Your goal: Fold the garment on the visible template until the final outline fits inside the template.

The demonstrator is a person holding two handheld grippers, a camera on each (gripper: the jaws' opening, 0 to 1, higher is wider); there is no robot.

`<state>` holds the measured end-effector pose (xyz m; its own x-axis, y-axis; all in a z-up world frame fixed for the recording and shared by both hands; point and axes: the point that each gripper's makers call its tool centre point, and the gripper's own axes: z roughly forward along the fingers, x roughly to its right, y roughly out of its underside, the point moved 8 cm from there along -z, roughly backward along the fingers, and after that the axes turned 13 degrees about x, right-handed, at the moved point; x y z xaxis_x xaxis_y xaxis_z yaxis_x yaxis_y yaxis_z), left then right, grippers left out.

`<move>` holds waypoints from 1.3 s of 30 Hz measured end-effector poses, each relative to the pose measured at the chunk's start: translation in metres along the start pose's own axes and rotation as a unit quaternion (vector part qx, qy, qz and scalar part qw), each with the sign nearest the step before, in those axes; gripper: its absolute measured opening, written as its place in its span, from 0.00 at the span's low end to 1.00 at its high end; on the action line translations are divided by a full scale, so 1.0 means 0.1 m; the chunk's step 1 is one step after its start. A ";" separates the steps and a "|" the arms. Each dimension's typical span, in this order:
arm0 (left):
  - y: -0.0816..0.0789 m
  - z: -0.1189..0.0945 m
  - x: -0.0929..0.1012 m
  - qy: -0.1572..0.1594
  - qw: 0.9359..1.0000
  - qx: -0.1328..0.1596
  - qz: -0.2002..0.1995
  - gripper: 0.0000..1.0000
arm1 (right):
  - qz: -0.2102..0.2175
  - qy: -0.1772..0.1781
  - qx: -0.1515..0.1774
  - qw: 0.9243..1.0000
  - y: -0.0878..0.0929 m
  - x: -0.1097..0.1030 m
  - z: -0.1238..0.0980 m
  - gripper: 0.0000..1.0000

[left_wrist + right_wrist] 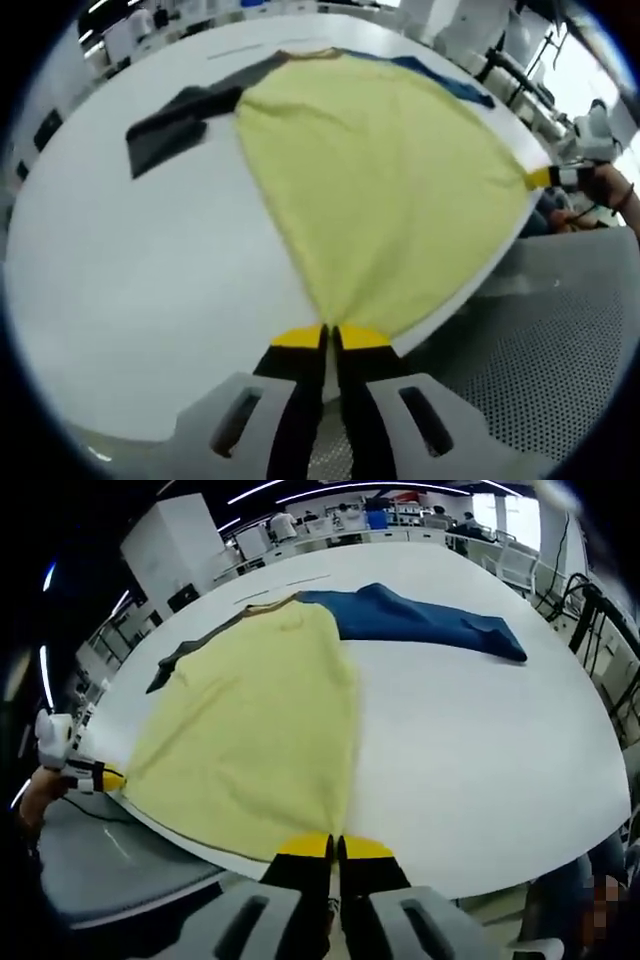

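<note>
At the table (480, 770) edge, each claw, left (331, 338) and right (335, 846), pinches a garment (380, 190) hem corner.

Garment (380, 190) hem corner hidden between jaws, blue sleeve (445, 80) mostly hidden behind yellow body, distant people (285, 522) too small to make out

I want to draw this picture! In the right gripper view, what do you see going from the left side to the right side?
The other gripper at the table edge → the yellow shirt body → the blue sleeve → bare white table.
</note>
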<state>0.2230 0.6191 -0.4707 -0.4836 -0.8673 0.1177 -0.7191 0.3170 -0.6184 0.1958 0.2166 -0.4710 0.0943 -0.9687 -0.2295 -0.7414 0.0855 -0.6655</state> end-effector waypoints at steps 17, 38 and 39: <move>-0.19 -0.15 0.05 0.015 0.997 0.072 0.014 0.44 | 0.033 -0.015 0.078 0.996 -0.32 0.08 -0.11 0.36; -0.40 -0.26 -0.01 0.008 0.987 0.157 0.020 0.87 | 0.016 -0.006 0.170 0.985 -1.23 0.49 -0.18 0.48; -0.41 -0.26 -0.01 0.008 0.987 0.159 0.019 0.88 | 0.015 -0.001 0.174 0.985 -1.28 0.53 -0.17 0.48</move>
<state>0.2401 0.6172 -0.4253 -0.5176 -0.8497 0.1009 -0.5089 0.2109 -0.8346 0.2843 0.1502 -0.3863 0.0767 -0.9641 -0.2543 -0.4716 0.1896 -0.8612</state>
